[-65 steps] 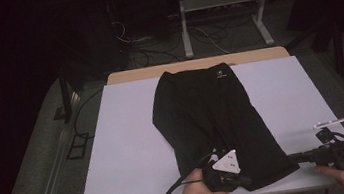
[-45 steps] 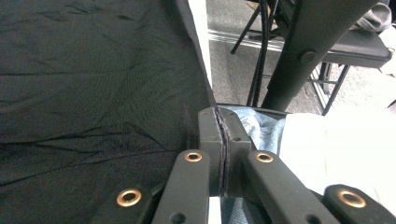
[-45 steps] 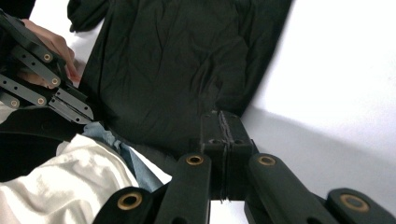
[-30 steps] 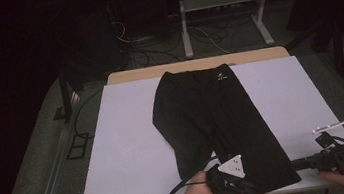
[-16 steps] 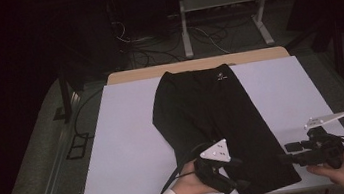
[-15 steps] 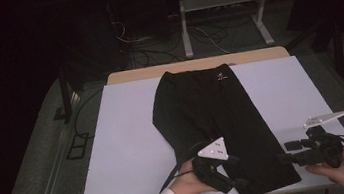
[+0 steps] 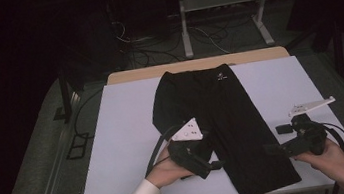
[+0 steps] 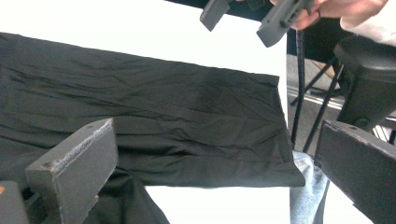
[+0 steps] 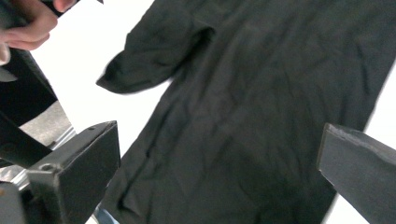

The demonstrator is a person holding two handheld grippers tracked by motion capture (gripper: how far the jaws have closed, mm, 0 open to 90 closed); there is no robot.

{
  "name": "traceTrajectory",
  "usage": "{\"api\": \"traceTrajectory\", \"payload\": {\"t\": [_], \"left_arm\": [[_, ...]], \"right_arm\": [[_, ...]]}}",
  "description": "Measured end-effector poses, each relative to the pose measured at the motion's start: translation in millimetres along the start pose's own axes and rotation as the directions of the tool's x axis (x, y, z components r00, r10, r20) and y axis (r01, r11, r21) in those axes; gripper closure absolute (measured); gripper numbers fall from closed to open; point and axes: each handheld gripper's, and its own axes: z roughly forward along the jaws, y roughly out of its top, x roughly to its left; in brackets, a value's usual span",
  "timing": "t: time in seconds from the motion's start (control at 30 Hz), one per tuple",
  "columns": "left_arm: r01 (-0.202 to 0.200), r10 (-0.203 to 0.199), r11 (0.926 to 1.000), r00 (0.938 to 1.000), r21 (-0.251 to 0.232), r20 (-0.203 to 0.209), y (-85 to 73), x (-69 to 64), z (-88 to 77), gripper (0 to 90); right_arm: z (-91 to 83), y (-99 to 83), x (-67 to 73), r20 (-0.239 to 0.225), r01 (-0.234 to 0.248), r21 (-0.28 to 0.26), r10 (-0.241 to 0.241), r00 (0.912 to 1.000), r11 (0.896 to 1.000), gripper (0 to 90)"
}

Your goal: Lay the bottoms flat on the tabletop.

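From above, we see black trousers (image 7: 223, 120) lying flat on a white counter (image 7: 119, 134), waistband at the far end with a small white logo too tiny to read. Our left hand-held gripper (image 7: 214, 164) hovers over the near left of the cloth; our right hand-held gripper (image 7: 274, 139) hangs beside the leg's right edge. In the left gripper view, its jaws, just opened, stand wide with nothing between them, above the matte, wrinkled leg hem. In the right gripper view, its freshly opened jaws also stand wide, above creased fabric.
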Motion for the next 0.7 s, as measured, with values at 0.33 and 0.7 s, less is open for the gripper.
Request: {"api": "traceTrajectory", "payload": {"t": [0.33,0.7], "left_arm": [[0.044,-0.049,0.9975,0.9953,-0.055,-0.084,-12.6,14.6,-26.0,0.0],[0.139,-0.161,0.9808,0.9728,-0.137,-0.167,-38.6,38.8,-49.6,0.0]], "right_arm": [[26.3,19.8,21.3,-0.077,0.054,-0.005,-0.054,0.9955,0.999,0.0],[64.9,33.1,47.1,-0.144,0.11,0.035,-0.103,0.9841,0.993,0.8]]}}
